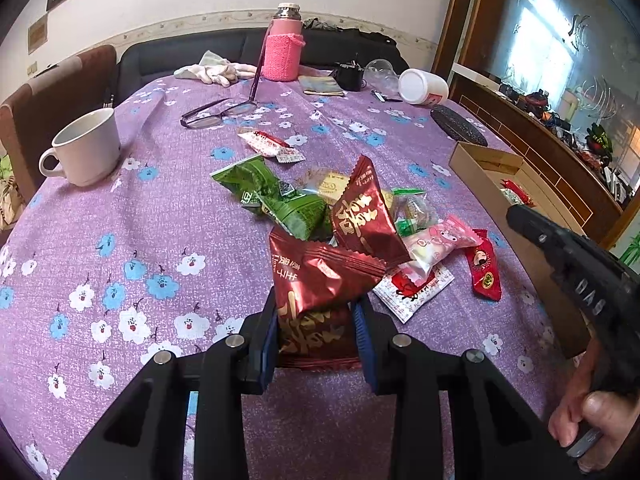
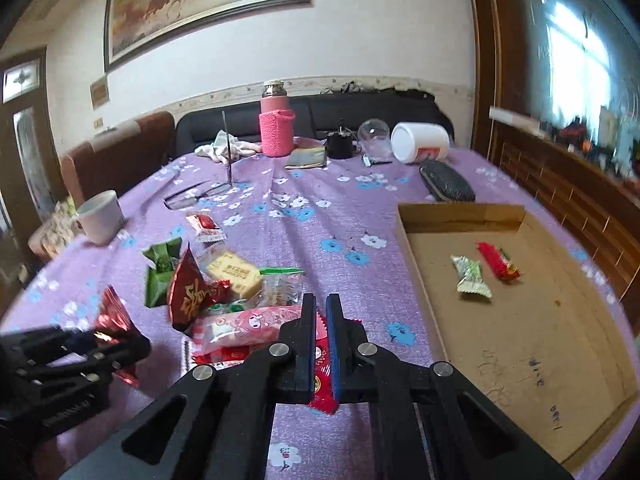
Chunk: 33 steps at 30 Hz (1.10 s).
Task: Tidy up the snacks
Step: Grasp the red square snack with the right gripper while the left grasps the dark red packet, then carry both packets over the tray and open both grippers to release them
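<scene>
In the left wrist view my left gripper (image 1: 319, 306) is shut on a dark red foil snack packet (image 1: 320, 276), held at the near edge of the snack pile (image 1: 360, 216) on the purple flowered tablecloth. The right wrist view shows that gripper (image 2: 86, 338) low at the left with the shiny packet (image 2: 114, 316). My right gripper (image 2: 321, 299) is shut on a small red packet (image 2: 322, 360), just right of a pink packet (image 2: 244, 326). To its right lies a flat cardboard box (image 2: 460, 216) with a green-white packet (image 2: 472, 276) and a red packet (image 2: 500, 266) inside.
A white mug (image 1: 86, 148), glasses (image 1: 216, 114), a pink-sleeved bottle (image 1: 282, 48), a tipped white jar (image 1: 424, 86) and a black case (image 1: 458, 124) stand further back. A hand (image 1: 592, 420) holds the right gripper's handle. Brown chairs (image 1: 24, 120) stand at the left.
</scene>
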Each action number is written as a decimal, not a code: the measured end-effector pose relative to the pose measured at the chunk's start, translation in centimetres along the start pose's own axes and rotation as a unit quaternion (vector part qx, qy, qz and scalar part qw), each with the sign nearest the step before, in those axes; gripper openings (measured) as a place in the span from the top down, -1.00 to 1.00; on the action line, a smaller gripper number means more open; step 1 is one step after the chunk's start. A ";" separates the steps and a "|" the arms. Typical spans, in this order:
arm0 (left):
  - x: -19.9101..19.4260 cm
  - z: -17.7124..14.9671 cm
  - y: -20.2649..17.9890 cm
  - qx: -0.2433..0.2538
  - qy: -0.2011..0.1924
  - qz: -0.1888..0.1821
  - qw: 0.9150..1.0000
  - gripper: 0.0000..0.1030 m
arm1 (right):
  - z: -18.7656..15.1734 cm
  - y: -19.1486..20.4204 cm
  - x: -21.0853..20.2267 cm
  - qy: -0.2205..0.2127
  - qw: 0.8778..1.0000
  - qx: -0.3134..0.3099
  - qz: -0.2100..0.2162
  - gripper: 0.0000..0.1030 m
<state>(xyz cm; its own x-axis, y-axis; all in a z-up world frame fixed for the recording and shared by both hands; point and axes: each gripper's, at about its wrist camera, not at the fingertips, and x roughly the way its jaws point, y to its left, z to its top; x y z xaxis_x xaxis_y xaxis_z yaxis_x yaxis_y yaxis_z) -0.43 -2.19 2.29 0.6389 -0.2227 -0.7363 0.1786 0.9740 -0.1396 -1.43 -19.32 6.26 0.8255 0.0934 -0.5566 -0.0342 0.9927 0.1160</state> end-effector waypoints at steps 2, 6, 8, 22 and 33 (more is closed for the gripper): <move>0.1 0.0 0.1 -0.004 0.004 -0.003 1.000 0.37 | 0.3 -2.0 0.2 0.011 0.998 0.053 0.031 0.88; 0.3 0.0 0.1 -0.003 0.008 -0.003 1.000 0.37 | -0.1 -3.5 1.2 0.063 0.991 0.096 0.067 0.88; 0.3 0.0 0.0 0.001 0.008 -0.005 1.000 0.37 | -0.5 -2.9 1.8 0.089 0.989 0.090 0.071 0.88; -0.1 -0.2 -0.1 0.005 0.003 -0.011 1.000 0.37 | -1.4 -0.4 5.4 0.155 0.988 0.003 -0.011 0.64; -0.3 -0.2 0.1 -0.002 -0.002 -0.009 1.000 0.37 | 7.5 -0.2 -2.8 0.012 1.000 -0.022 -0.004 0.64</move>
<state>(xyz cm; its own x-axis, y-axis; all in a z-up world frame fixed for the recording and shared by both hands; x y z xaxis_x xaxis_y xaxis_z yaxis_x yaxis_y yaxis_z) -0.75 -2.06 2.40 0.6380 -0.2403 -0.7316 0.1876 0.9699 -0.1550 0.44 -20.34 13.96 0.8116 0.0860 -0.5778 -0.0523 0.9958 0.0749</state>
